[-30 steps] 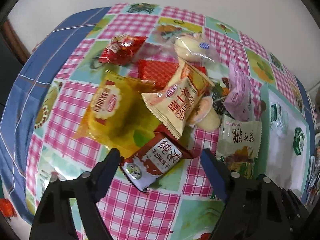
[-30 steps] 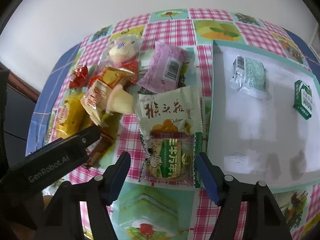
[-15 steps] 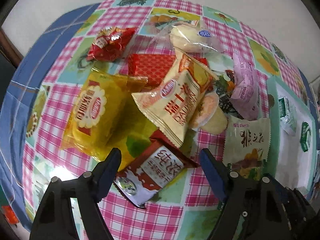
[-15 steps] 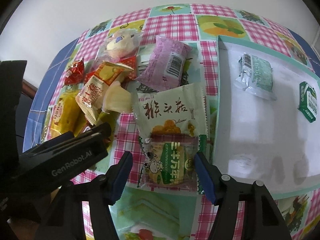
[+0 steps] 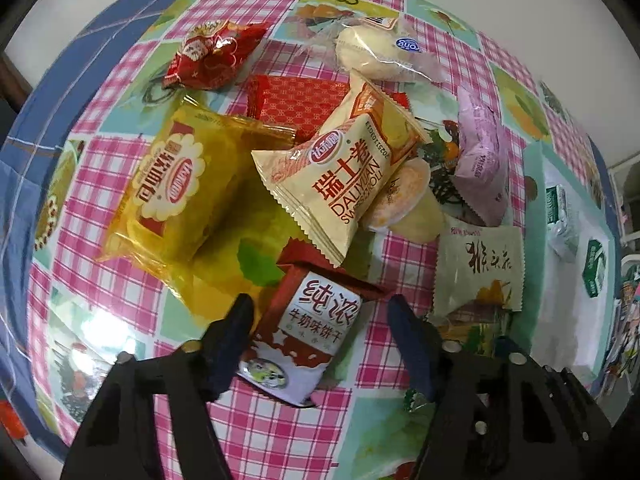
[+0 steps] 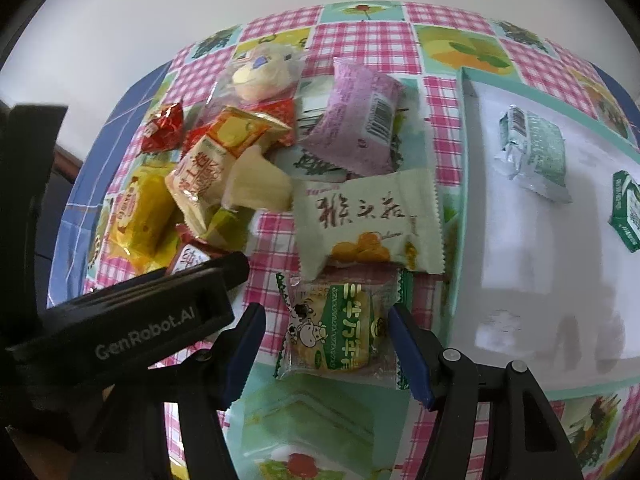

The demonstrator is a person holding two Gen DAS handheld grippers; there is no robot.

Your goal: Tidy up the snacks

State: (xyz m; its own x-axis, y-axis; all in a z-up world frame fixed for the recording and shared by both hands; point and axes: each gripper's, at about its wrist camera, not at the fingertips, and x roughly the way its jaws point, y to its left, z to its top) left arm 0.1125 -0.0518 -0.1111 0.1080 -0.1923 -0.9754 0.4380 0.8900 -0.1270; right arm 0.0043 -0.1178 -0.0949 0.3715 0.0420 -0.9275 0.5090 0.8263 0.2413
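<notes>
Closing on the brown milk-biscuit packet, the left gripper has its jaws either side of the wrapper at the near edge of the snack pile; the left pad looks to be at the packet's edge, the right one not yet touching. The right gripper hovers with jaws apart around the green-and-clear biscuit packet, without pressing it. Just beyond lie the cream packet with brush lettering, the Swiss-roll packet leaning over the brown packet's far end, and the yellow cake packet to its left. Farther off sit the purple packet, the red foil candy and a clear-wrapped bun. On the right, the white tray already holds two green packets.

The risk, as I judge it: the brown packet is pinned under the Swiss roll, so lifting could drag or topple the pile. The slick wrapper may also slide out of a shallow, off-centre pinch. The two grippers are close and could knock each other.
</notes>
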